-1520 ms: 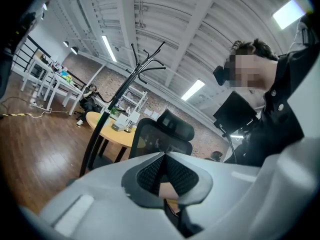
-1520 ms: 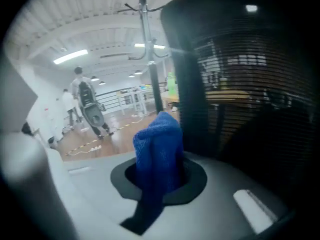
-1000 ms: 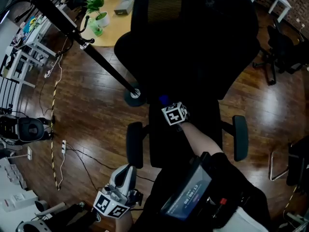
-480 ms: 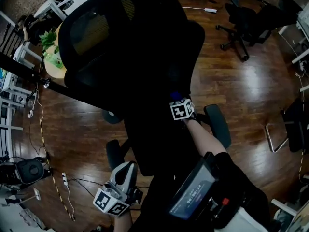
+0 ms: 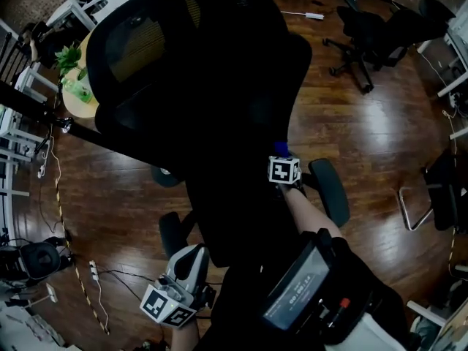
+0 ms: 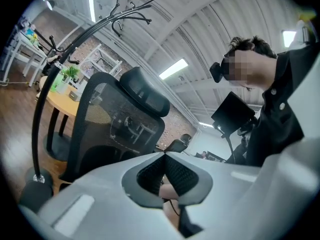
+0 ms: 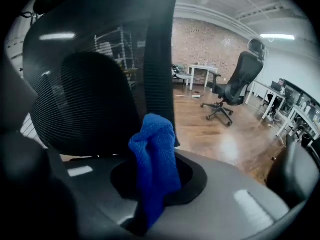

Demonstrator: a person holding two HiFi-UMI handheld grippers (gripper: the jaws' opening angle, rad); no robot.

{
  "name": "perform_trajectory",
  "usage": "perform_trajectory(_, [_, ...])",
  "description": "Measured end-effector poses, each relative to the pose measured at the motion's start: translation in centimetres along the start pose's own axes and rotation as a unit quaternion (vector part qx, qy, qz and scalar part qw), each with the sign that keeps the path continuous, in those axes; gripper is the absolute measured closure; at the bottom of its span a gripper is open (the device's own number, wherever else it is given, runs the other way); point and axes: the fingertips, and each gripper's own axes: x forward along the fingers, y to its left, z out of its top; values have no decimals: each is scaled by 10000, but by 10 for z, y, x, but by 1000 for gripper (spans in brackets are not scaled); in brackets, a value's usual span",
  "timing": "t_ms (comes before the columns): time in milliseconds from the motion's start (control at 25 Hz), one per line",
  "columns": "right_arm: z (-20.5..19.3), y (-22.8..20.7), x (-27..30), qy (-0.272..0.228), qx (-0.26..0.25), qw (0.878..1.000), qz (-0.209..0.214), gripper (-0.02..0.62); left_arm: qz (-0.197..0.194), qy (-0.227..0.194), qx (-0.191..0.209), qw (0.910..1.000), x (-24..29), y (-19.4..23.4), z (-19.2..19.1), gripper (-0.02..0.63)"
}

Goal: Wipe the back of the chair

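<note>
The chair point(image 5: 197, 86) stands in the middle of the wooden floor point(image 5: 365, 130), its black mesh back towards the person and filling most of the head view; the headrest point(image 5: 146, 39) lies at the far left of it.

The right gripper point(image 7: 155, 184) is up against the lower right part of the back, just above the right armrest point(image 5: 329, 190); its jaws pinch a blue cloth point(image 7: 151, 149), which bunches up between them. In the right gripper view the cloth's tip stands just before the dark central spine point(image 7: 160, 59) of the back, with mesh point(image 7: 80, 99) to its left; whether cloth and chair actually touch, I cannot tell.

The left gripper point(image 6: 164, 156) hangs low at the near left, well apart from the chair; its jaws are pressed together with nothing between them.

By my reading the wiping is under way, with the cloth at work low on the right side; no mark or sheen shows which parts are already done. The broad upper mesh, the left side and the headrest are probably yet to be covered, as the cloth sits far from them.
</note>
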Motion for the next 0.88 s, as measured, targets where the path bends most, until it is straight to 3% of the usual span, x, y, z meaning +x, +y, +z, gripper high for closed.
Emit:
perform_trajectory(240, [-24,75,20,609,-280,9969,421,560,814,-233,-129,9963,-56,19,-7,603])
perform_trajectory(320, [-31,125,19,730,-315,9925,923,560,1091,-347,-148,9933,-77,26,-6,603])
perform_trajectory(400, [-41,195,11,872,-183,9794,1814,560,1334,-463,-180,9898,-97,32,-4,603])
perform_trajectory(520, [-52,241,6,965,-693,9773,1754,560,1677,-660,-228,9834,-128,39,-2,603])
perform_trajectory(640, [-65,326,-11,903,-798,9534,2765,560,1986,-882,-250,9758,-156,44,2,603])
perform_trajectory(880, [-80,401,-44,752,-1430,9196,3582,560,2285,-1083,-250,9672,-187,49,1,603])
